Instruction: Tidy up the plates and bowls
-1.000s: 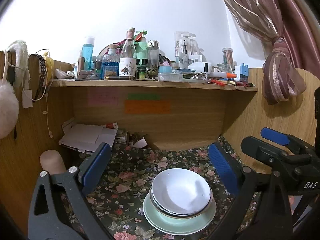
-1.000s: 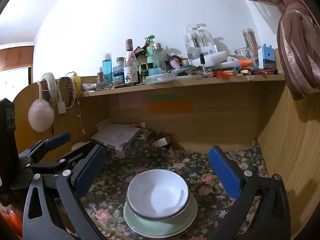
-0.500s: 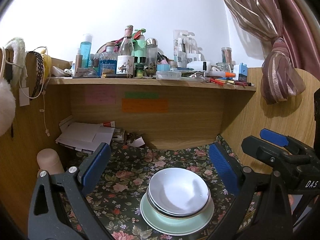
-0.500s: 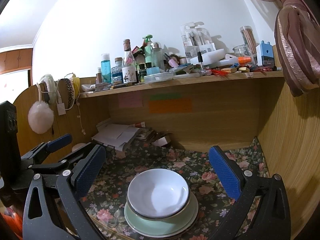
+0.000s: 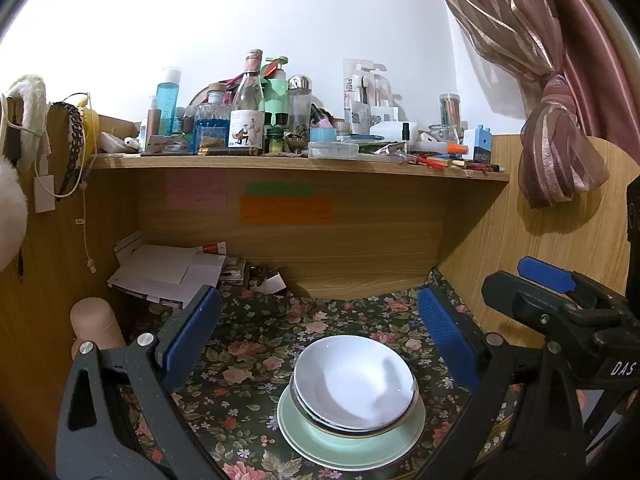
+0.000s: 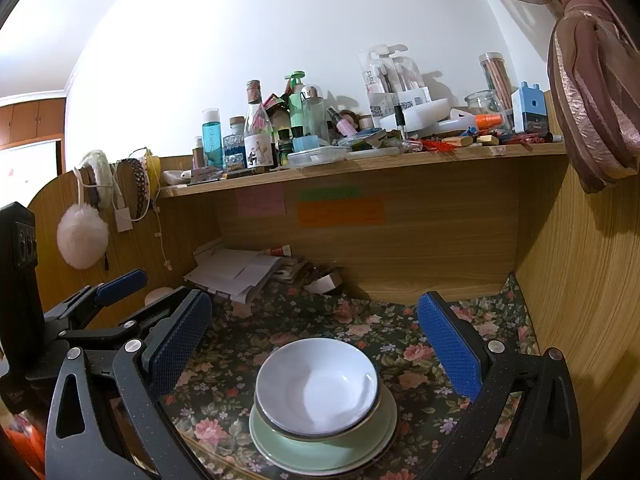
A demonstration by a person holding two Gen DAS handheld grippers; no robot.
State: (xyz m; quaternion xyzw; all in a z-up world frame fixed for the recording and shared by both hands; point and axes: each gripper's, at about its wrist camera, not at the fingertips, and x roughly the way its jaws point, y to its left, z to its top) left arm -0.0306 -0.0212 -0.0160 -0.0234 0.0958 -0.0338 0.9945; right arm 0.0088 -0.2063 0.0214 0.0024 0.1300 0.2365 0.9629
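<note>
A stack of white bowls (image 5: 354, 384) sits on a pale green plate (image 5: 352, 440) on the floral tablecloth (image 5: 256, 340). The same bowls (image 6: 316, 388) and plate (image 6: 324, 448) show in the right wrist view. My left gripper (image 5: 320, 336) is open and empty, held back from the stack, with blue pads (image 5: 192, 332) on either side. My right gripper (image 6: 316, 340) is open and empty too, also short of the stack. The right gripper appears at the right edge of the left wrist view (image 5: 560, 304); the left gripper appears at the left of the right wrist view (image 6: 100, 312).
A wooden shelf (image 5: 296, 164) crowded with bottles and jars runs above the desk nook. Papers (image 5: 168, 272) are piled at the back left. A beige cylinder (image 5: 94, 324) stands at the left. Wooden walls close both sides. A tied curtain (image 5: 556, 144) hangs at the right.
Both grippers shifted slightly; the stack sits a little lower and more central in the views. Jaws stayed open. The bowls and plate did not move.
</note>
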